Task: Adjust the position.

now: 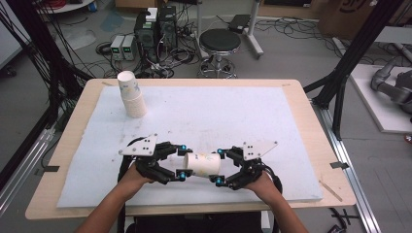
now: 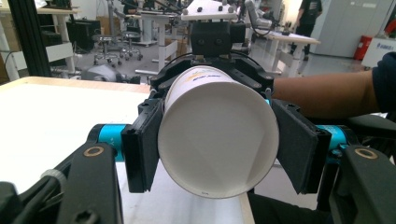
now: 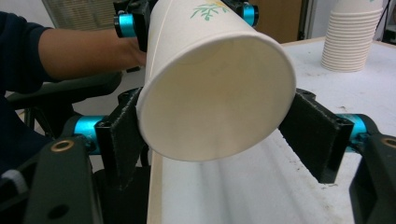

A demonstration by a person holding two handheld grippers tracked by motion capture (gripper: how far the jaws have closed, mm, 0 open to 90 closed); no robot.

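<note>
You've got a pale wooden worktop [image 1: 73,145] in front of you, almost wholly covered by a white foam sheet [image 1: 218,116]. On that sheet, far left, stands a tilted stack of paper cups [image 1: 131,94], upside down.

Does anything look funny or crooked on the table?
Yes. The stack of paper cups at the far left of the white mat stands upside down and leans to one side. The single paper cup lies sideways off the mat, held between the left tongs and right tongs.

Cup stack [image 1: 131,93] stands on white mat [image 1: 301,131]
</note>
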